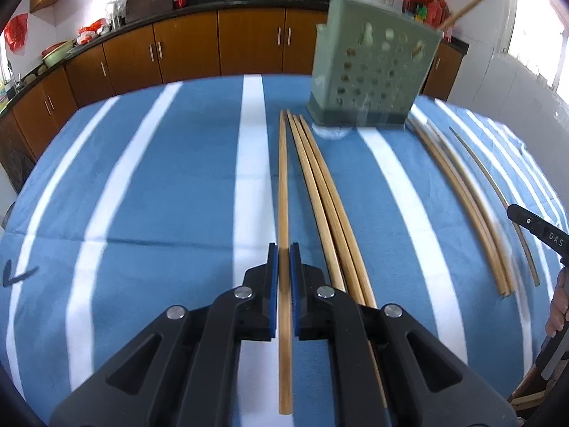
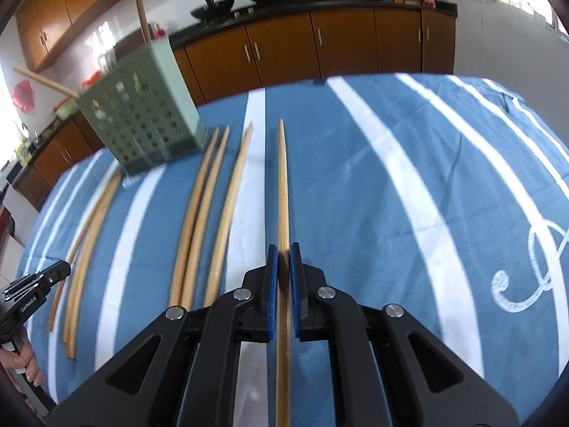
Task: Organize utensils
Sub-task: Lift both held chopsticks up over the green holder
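On the blue-and-white striped tablecloth (image 1: pixel 160 178), the left gripper (image 1: pixel 283 267) has its 2 blue-padded fingers (image 1: pixel 273 284) nearly closed around 1 chopstick (image 1: pixel 283 185), which runs between the pads and extends forward toward the green perforated holder (image 1: pixel 373 71); whether the pads press the stick or only flank it cannot be determined. The right gripper (image 2: pixel 283 267) shows the same narrow setting, with 1 chopstick (image 2: pixel 282 185) lying between its fingers (image 2: pixel 293 284) and pointing away along the cloth; firm contact is likewise not confirmable. In the left wrist view, 3 loose chopsticks (image 1: pixel 320 195) lie just beside the flanked stick on its right, and a further group (image 1: pixel 458 195) lies to the right of the holder, curved by the lens. The holder (image 2: pixel 142 114) stands at the far side of the table, blurred, with 2 sticks rising out of its top; both are cut off by the frame edge. The rear ends of both flanked chopsticks pass under the gripper bodies and out of view. The left wrist view shows the tip of the right gripper (image 1: pixel 533 227) at its right edge. The right wrist view alone shows the left gripper (image 2: pixel 35 284) from outside, at the left edge, and white lettering (image 2: pixel 533 270) on the cloth. Kitchen cabinets (image 2: pixel 320 46) and woks fill the background
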`<state>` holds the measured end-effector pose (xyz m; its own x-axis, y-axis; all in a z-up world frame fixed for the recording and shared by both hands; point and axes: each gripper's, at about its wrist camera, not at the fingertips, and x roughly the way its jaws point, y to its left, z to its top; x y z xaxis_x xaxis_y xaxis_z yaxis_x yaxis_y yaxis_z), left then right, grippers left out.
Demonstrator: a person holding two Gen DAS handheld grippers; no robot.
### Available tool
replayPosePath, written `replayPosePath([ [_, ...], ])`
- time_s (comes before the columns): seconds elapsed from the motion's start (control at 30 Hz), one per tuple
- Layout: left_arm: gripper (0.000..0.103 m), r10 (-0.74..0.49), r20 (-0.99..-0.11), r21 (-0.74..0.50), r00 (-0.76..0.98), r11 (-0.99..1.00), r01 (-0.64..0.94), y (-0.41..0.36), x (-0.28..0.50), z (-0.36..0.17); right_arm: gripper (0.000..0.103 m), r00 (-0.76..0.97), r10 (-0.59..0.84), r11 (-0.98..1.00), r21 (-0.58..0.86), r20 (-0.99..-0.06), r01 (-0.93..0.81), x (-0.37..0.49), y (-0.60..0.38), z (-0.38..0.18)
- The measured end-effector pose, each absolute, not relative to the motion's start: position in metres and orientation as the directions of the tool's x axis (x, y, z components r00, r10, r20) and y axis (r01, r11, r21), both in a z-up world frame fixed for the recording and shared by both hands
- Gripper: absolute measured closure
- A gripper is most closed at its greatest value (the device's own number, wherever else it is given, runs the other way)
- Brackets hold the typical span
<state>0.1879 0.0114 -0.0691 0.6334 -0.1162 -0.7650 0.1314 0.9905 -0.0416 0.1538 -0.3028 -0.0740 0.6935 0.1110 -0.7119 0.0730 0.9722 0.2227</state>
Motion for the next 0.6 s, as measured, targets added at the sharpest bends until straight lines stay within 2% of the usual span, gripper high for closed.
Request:
replayPosePath([
  [0.27, 0.096, -0.153, -0.672, -0.078, 0.724, 0.988, 0.137, 0.029, 0.179, -0.01, 0.096, 0.77, 0.119, 0.97, 0.238, -0.627, 0.043, 0.143, -0.31, -0.03],
  [0.4, 0.096, -0.135, -0.663, -0.042, 0.737, 0.989, 0.143, 0.029, 0.18, 0.0, 0.096, 0.739, 0.105, 0.98, 0.194, -0.666, 0.036, 0.151, -0.304, -0.037],
  [0.6, 0.096, -0.122, -0.7, -0.058, 0.704, 0.992, 0.115, 0.028, 0.19, -0.026, 0.096, 0.663, 0.085, 0.985, 0.161, -0.744, 0.055, 0.175, -0.296, -0.077],
])
